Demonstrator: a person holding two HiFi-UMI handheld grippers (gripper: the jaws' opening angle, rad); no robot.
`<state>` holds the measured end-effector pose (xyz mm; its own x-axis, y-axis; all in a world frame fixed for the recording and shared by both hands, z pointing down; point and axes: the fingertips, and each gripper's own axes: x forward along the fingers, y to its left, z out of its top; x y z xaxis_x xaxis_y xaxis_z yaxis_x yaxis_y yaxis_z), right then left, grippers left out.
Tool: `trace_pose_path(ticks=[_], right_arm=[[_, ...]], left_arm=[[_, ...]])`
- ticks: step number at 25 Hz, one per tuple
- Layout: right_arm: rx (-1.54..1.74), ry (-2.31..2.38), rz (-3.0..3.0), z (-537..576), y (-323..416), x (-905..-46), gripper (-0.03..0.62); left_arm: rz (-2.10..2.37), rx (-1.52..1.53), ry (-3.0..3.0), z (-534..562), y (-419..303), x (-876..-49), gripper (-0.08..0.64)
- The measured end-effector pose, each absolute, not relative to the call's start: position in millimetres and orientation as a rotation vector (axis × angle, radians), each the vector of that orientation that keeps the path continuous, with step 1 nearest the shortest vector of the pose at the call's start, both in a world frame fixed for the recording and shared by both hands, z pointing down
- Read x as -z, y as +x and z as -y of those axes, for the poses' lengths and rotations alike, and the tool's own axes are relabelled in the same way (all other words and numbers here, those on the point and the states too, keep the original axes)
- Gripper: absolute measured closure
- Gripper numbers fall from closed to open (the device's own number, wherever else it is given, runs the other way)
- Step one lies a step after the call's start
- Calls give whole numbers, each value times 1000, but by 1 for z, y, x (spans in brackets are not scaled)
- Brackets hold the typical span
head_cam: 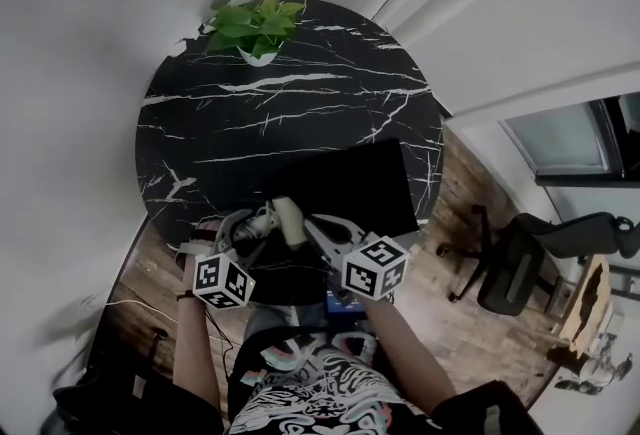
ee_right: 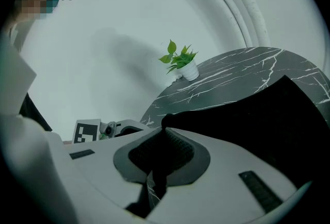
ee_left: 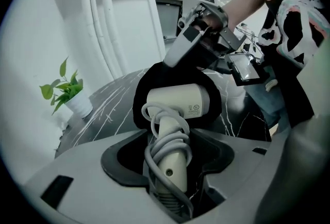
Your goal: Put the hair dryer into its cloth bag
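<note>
A cream hair dryer [ee_left: 178, 100] with its grey cord wound round the handle sits between the jaws of my left gripper [ee_left: 171, 176], which is shut on the handle. Its head lies in the mouth of the black cloth bag [ee_left: 144, 81]. In the head view the hair dryer [head_cam: 288, 220] pokes up between my left gripper [head_cam: 258, 226] and my right gripper [head_cam: 318, 225] at the table's near edge. The cloth bag [head_cam: 350, 185] lies flat on the table behind them. My right gripper [ee_right: 156, 169] is shut on a fold of the bag's rim [ee_right: 170, 124].
The round black marble table [head_cam: 250, 113] carries a potted plant [head_cam: 250, 23] at its far edge. A black office chair [head_cam: 520, 263] stands on the wooden floor to the right. White walls and pipes surround the table. A thin cable [head_cam: 130, 305] trails on the floor at left.
</note>
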<state>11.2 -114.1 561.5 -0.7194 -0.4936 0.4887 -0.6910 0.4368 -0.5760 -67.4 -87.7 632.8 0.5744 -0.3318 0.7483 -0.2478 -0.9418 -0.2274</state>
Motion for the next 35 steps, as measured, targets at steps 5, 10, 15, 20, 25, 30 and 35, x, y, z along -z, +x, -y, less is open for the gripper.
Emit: trace_pose_path(ticks=[5, 10, 15, 20, 25, 30, 35], right_arm=[[-1146, 1021, 2446, 114, 13, -560, 565], [-1146, 1014, 2448, 114, 13, -560, 565], [-1146, 1013, 2441, 112, 12, -561, 565], [-1152, 1002, 2433, 112, 13, -564, 565], [-1137, 991, 2424, 113, 10, -565, 565], [-1122, 981, 2420, 113, 10, -563, 565], [-1116, 983, 2419, 114, 9, -563, 566]], left_arm=[[-466, 1303, -2715, 88, -49, -633, 296], [-500, 1286, -2779, 99, -33, -643, 295], [-504, 1330, -2712, 94, -39, -661, 284], [-579, 1369, -2751, 86, -60, -652, 258], [-726, 1463, -2790, 78, -89, -661, 258], [-807, 1447, -2858, 85, -91, -664, 356], [-747, 1389, -2821, 92, -70, -651, 373]])
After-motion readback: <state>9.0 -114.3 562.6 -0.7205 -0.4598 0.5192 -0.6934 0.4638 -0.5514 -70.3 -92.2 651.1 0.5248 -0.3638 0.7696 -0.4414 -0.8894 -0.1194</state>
